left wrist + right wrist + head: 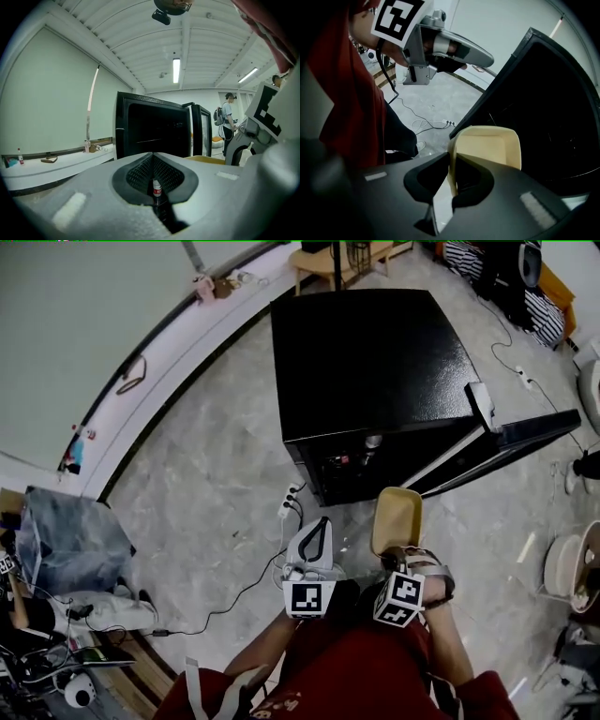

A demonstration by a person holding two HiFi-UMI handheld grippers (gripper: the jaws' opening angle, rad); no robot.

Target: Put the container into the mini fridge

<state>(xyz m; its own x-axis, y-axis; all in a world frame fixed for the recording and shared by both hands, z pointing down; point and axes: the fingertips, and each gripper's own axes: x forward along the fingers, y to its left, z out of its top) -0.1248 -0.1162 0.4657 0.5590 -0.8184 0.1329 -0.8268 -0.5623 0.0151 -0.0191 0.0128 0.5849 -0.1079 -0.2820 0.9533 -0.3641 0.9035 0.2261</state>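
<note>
A cream plastic container [396, 518] hangs just in front of the black mini fridge [375, 362], whose door [506, 446] stands swung out to the right. My right gripper [400, 557] is shut on the container's near rim. In the right gripper view the rim of the container [487, 147] runs between the jaws of the right gripper [452, 174], with the dark fridge opening [553, 103] behind it. My left gripper [317, 526] hovers beside it on the left, shut and holding nothing. It points at the fridge [150, 126]. A small bottle [157, 187] shows inside the fridge.
A white power strip [289, 502] with cables lies on the floor left of the fridge's front. A grey bin [70, 540] stands far left by a long white ledge [169, 352]. White bowls [567, 563] sit at the right. A person [228, 112] stands beyond the fridge.
</note>
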